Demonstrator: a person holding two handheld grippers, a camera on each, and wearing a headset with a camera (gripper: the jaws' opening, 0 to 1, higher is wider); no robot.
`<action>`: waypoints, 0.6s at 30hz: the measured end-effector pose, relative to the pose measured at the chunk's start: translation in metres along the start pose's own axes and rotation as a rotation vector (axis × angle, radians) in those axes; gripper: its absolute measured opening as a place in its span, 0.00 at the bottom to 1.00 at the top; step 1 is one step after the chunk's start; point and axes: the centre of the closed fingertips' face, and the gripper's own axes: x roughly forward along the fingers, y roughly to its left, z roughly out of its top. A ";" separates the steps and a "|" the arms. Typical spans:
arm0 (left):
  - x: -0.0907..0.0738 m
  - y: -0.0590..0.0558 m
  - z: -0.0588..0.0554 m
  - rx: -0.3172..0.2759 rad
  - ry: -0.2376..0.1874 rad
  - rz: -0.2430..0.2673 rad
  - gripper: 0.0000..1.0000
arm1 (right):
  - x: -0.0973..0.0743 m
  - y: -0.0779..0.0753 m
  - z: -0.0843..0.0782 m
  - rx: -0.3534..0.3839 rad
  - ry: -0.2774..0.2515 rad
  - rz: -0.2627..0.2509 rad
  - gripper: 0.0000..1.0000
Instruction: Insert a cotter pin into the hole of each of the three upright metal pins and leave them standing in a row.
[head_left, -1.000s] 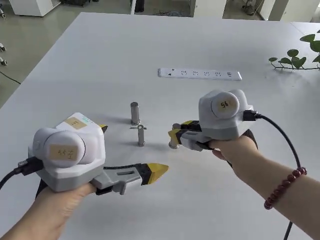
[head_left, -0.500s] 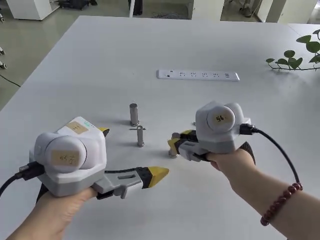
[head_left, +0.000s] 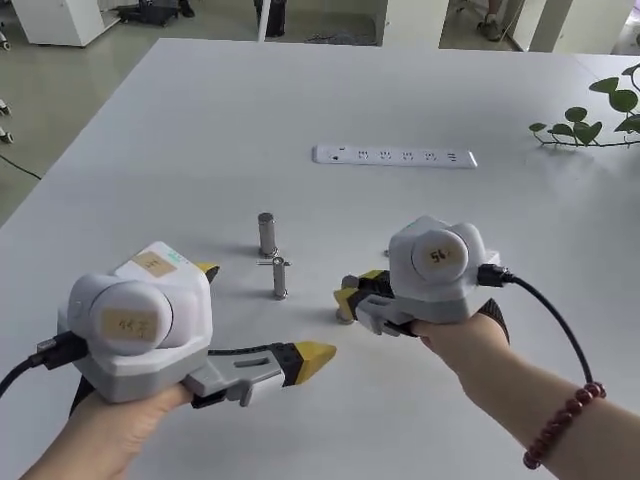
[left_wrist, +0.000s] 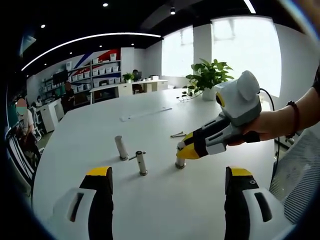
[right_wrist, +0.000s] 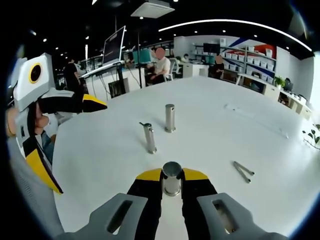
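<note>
Table (head_left: 200, 120): white, carrying three upright pins in a slanted row.
Right gripper (right_wrist: 172, 176): fingers closed on the near pin, holding it upright on the table.
Left gripper (left_wrist: 168, 172): fingers spread wide and empty, at 7 o'clock from the row in the head view.
Near pin (right_wrist: 171, 170): clamped low on its shank; no cotter seen in it.
Far pin (head_left: 267, 233): free-standing and bare, at 12 o'clock from the mid pin.
Mid pin (head_left: 280, 278): free-standing, at 10 o'clock from the near pin, with a cotter (head_left: 268, 262) crosswise near its top.
Loose cotter (right_wrist: 243, 171): flat on the table at 3 o'clock from the right fingers in the right gripper view, long axis running 10 to 4 o'clock.
Key relation: the loose cotter lies near the occupied right gripper and beyond the near pin from the free left gripper, which would probably have to reach past toward 12 o'clock for it.
</note>
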 end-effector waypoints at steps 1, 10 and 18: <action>0.000 0.000 0.000 0.002 0.001 0.000 0.93 | 0.000 0.000 0.000 -0.001 -0.001 0.003 0.09; -0.002 0.001 -0.001 0.005 0.006 0.003 0.94 | -0.007 0.004 -0.001 -0.004 -0.005 0.062 0.18; -0.003 0.005 -0.001 -0.001 0.005 0.016 0.94 | -0.022 -0.003 0.005 -0.011 -0.008 0.088 0.23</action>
